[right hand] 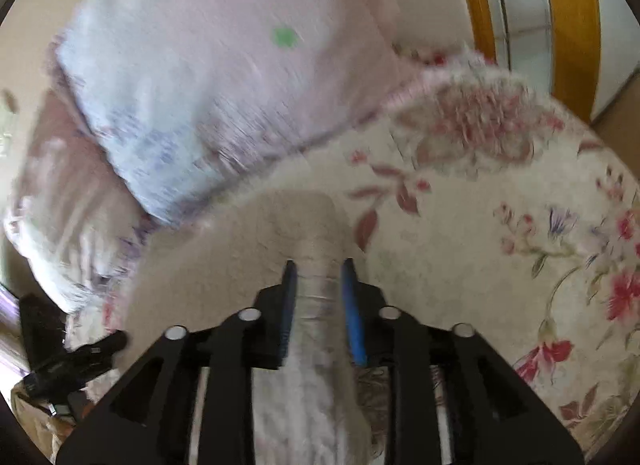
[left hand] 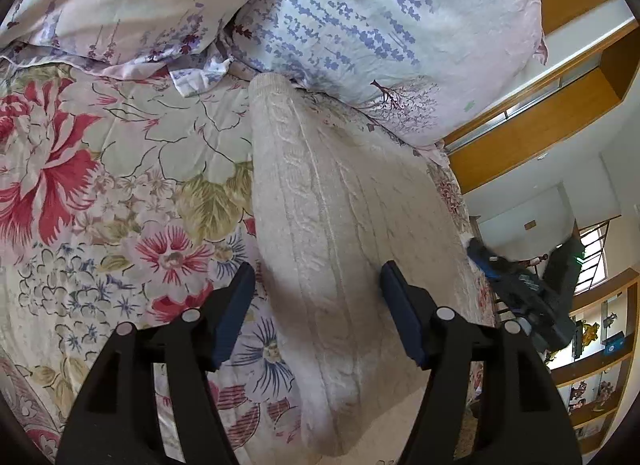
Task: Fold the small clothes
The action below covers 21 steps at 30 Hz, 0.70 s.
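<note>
Pinching cream knit garment (right hand: 320, 305) | right claw (right hand: 319, 265), blurry | left claw (left hand: 318, 277) straddling it

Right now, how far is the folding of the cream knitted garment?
Done: the cream knitted garment already lies as a long narrow strip on the floral bedspread, so its sides look folded in. In hand: the right gripper pinches one end, while the left gripper is open above it. Left: folding the strip across its length.
</note>
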{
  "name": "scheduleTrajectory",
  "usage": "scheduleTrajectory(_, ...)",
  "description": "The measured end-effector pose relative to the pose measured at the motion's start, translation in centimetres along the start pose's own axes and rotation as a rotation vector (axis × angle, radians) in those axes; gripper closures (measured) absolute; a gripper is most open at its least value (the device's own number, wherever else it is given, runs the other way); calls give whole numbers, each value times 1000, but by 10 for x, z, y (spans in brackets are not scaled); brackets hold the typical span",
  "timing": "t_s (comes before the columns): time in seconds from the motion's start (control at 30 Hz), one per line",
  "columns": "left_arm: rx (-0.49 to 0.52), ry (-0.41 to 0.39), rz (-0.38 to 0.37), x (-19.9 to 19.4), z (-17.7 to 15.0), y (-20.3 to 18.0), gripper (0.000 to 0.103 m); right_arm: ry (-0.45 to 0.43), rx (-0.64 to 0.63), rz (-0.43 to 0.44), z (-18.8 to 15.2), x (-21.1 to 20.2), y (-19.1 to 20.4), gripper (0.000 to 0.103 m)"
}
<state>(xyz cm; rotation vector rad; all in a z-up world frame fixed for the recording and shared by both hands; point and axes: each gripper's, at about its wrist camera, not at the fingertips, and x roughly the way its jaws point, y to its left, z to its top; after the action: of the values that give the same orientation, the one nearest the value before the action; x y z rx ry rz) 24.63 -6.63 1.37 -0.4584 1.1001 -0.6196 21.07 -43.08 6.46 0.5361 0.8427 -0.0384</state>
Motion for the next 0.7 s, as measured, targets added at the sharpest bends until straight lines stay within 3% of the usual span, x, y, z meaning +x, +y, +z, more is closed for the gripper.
scheduleTrajectory(0.13, -8, 3, -5, -3, -3, 2, 37, 29, -67, 87, -7, -6, 20, 69)
scheduleTrajectory(0.23, -17, 7, -8, -2, -5, 5, 35, 73, -97, 76, -12, 5, 25, 56)
scheduleTrajectory(0.33, -25, 16, -15, 4, -3, 5, 32, 160, -97, 31, -20, 30, 19, 53)
scheduleTrajectory(0.4, -37, 24, -25, 6, -2, 7, 32, 146, -109, 32, -20, 29, 19, 52)
scheduleTrajectory(0.47, -50, 32, -44, 5, -1, 9, 32, 153, -64, 79, -12, 21, 14, 48)
scheduleTrajectory(0.53, -60, 36, -57, 4, 0, 11, 32, 142, 2, 140, -2, 12, 3, 27)
scheduleTrajectory(0.63, -68, 44, -71, 3, 2, 13, 32, 141, 87, 158, 9, 7, -17, 23)
scheduleTrajectory(0.7, -69, 47, -77, 3, 4, 12, 32, 193, 140, 182, 11, 16, -30, 23)
